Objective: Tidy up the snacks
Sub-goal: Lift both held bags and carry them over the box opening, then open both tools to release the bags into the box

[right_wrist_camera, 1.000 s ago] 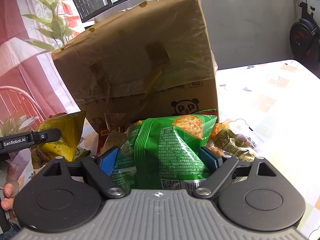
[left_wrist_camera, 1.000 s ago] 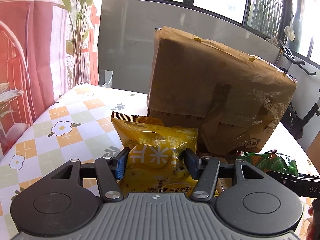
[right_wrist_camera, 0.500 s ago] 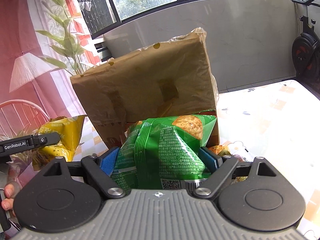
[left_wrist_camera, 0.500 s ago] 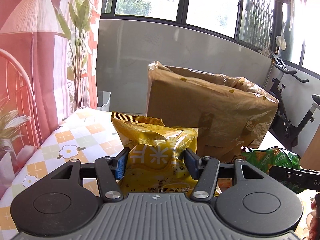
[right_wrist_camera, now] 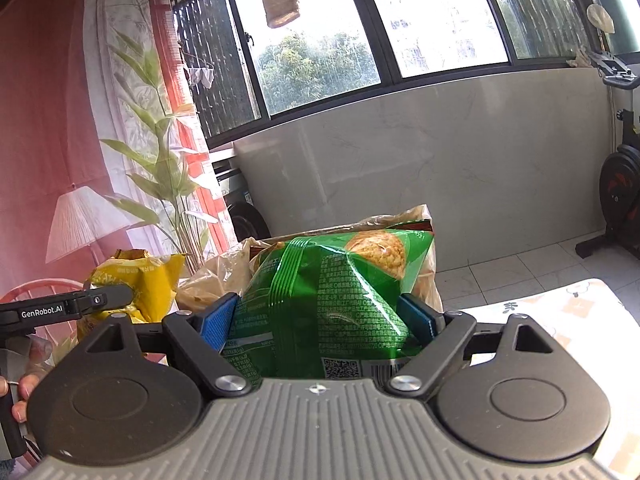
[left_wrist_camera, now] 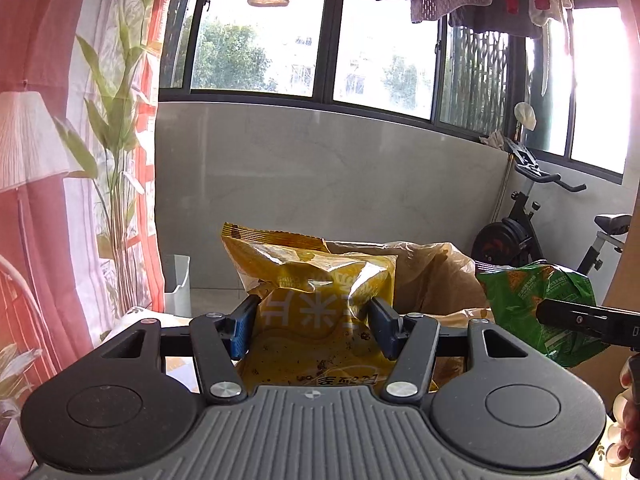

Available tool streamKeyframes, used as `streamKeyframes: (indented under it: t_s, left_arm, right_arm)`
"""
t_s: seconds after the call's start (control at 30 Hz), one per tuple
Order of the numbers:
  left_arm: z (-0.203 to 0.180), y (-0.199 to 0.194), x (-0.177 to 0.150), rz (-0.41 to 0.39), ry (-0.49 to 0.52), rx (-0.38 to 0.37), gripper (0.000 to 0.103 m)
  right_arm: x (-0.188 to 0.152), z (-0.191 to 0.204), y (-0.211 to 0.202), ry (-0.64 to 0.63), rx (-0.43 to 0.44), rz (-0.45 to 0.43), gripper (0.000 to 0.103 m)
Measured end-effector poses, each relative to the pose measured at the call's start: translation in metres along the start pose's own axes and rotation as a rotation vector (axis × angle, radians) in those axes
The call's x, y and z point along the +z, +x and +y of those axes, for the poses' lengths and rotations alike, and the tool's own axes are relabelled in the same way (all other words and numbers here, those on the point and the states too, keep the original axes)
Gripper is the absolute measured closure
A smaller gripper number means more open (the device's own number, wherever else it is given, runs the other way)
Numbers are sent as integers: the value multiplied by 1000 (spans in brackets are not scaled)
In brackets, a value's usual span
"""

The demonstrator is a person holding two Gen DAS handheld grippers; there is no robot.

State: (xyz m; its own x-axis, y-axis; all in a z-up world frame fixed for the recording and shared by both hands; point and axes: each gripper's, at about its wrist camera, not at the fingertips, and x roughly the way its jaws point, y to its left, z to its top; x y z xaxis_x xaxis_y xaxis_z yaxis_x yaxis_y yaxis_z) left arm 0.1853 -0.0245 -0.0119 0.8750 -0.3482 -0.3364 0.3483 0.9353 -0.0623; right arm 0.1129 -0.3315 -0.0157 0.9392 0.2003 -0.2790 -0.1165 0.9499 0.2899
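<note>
My left gripper (left_wrist_camera: 312,326) pinches the yellow snack bag (left_wrist_camera: 316,280); my right gripper (right_wrist_camera: 318,322) clamps the green snack bag (right_wrist_camera: 332,292). I hold both bags just before the plastic-wrapped cardboard box (left_wrist_camera: 436,276).

An exercise bike (left_wrist_camera: 536,216) stands by the grey wall (right_wrist_camera: 460,152) under windows (left_wrist_camera: 380,40), beside a red curtain (left_wrist_camera: 36,40).

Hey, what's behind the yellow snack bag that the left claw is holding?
Behind the yellow snack bag the crinkled plastic-wrapped top of the brown cardboard box shows, with the grey wall beyond. The bag covers the rest of the box, and its inside can't be seen.
</note>
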Motion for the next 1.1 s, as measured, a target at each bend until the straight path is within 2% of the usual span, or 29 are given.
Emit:
streamKeyframes:
  t_s: [0.23, 0.4, 0.63, 0.8, 0.87, 0.93, 1.1]
  left_arm:
    - [-10, 55, 39, 16, 30, -11, 42]
    - [-18, 98, 56, 21, 83, 38, 42]
    - [-28, 141, 59, 80, 150, 67, 41]
    - [-20, 159, 49, 129, 120, 29, 38]
    - [-18, 162, 46, 140, 112, 33, 29]
    - [-18, 163, 44, 141, 105, 43, 24]
    - [-12, 156, 43, 144, 89, 32, 24]
  right_arm:
    - [36, -6, 56, -30, -39, -6, 17]
    - [53, -10, 106, -56, -57, 16, 17]
    - [49, -12, 160, -112, -59, 91, 17]
    - [38, -24, 175, -87, -51, 157, 13]
    - [35, -25, 177, -92, -61, 171, 13]
    - [35, -27, 177, -78, -55, 166, 9]
    - [36, -24, 168, -76, -50, 156, 8]
